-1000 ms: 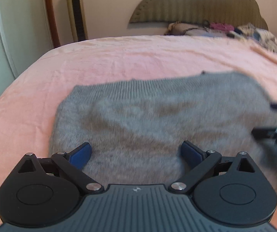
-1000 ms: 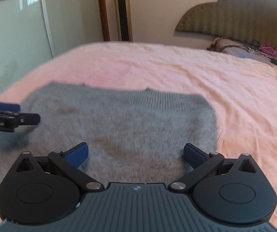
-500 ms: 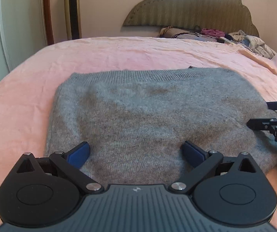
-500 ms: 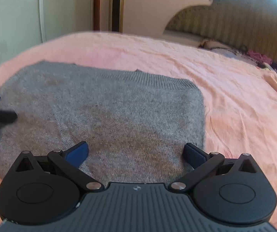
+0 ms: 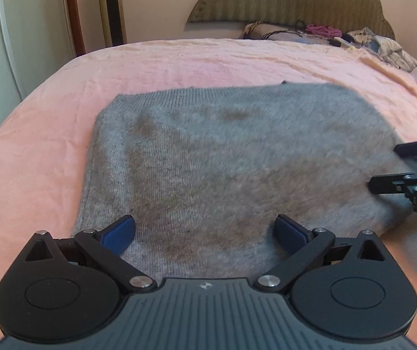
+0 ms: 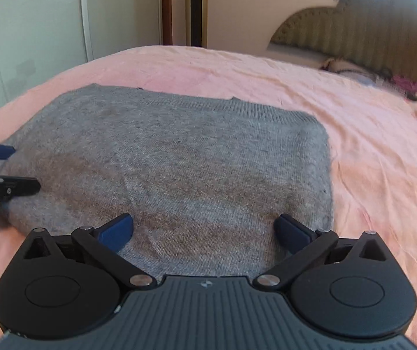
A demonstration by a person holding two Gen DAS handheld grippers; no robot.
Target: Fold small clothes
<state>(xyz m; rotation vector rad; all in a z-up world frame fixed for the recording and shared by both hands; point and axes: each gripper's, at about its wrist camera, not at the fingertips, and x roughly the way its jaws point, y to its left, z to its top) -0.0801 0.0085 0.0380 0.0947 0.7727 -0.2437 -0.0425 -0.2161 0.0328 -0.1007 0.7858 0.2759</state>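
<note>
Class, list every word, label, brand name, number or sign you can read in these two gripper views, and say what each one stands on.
No readable words or numbers in either view.
Left gripper: a small pale emblem on its body, a mark and not letters.
Right gripper: the same small emblem, not letters.
Grey sweater: no label or print showing.
Pink bedsheet: plain.

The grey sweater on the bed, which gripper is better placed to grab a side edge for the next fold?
Probably the left. The left gripper sits open near the sweater's side edge; the right gripper, also open, sits more over its middle.
</note>
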